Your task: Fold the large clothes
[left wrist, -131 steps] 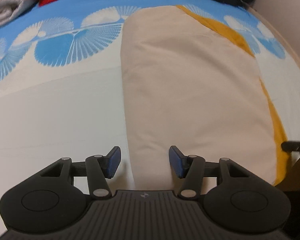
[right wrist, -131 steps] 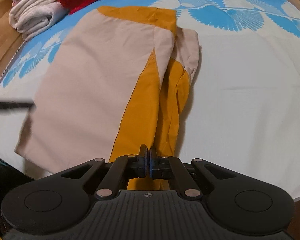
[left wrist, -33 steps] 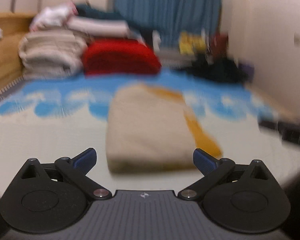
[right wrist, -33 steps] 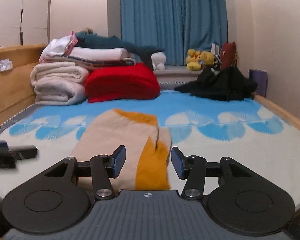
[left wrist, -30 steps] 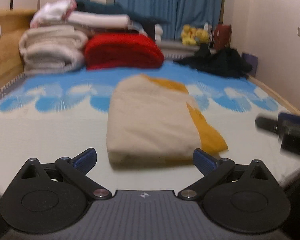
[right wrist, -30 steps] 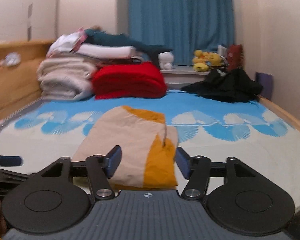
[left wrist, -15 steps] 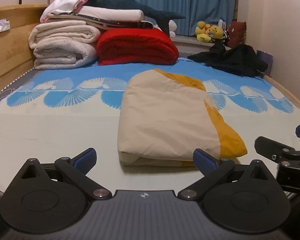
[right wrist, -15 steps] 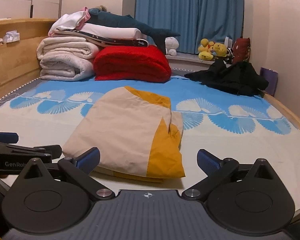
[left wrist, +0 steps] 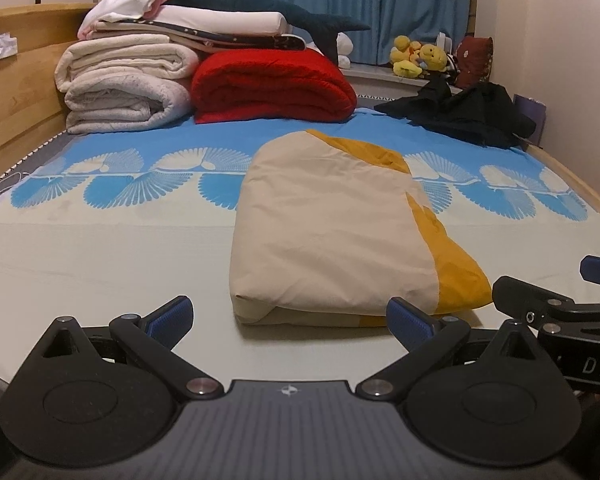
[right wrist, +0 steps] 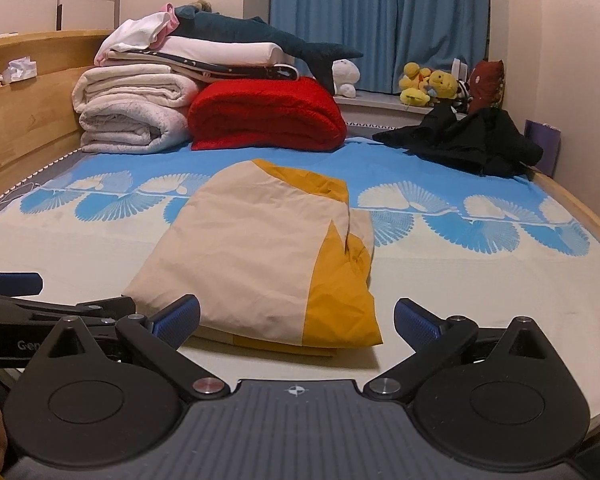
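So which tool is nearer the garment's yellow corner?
Right. The right tool sits open just before the yellow corner; the left tool, also open, faces the beige corner further along.

Bare cream bedsheet point(left wrist: 100, 256) lay open to the left of the folded cream-and-mustard fabric bundle point(left wrist: 324, 236), and more of it point(right wrist: 480, 280) to the bundle's right. The bundle occupied the bed's middle, directly ahead of the wide-open left gripper point(left wrist: 288, 318) and the wide-open right gripper point(right wrist: 296, 318), which stood just beside each other. The far end was blocked by stacked white blankets point(left wrist: 128, 84), a folded red fleece blanket point(left wrist: 272, 86) and a heap of black clothing point(left wrist: 464, 114). A wooden side rail point(left wrist: 16, 92) bounded the left edge.
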Available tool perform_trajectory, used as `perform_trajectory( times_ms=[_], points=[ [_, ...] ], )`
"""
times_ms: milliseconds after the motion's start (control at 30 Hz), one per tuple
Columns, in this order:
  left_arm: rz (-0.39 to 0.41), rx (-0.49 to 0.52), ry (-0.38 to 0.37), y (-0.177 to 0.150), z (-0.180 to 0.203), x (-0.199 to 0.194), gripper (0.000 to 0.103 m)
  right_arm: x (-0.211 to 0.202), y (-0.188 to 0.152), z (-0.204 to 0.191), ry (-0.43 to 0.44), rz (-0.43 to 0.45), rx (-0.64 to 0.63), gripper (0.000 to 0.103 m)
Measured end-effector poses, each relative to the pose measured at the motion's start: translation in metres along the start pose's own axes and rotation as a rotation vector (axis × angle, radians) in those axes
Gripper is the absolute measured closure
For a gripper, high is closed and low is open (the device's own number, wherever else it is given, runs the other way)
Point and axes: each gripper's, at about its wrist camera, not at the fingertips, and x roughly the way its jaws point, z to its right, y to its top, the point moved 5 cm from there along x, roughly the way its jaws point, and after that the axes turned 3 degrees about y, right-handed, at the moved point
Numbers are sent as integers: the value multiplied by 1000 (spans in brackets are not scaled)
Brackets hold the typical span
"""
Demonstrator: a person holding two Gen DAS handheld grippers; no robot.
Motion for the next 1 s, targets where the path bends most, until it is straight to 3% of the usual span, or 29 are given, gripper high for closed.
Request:
perform_trajectory(
  times_ms=[1000],
  points=[
    [-19, 4, -11, -3, 1, 4, 0, 2, 1, -1, 7, -6, 5, 1]
  ],
)
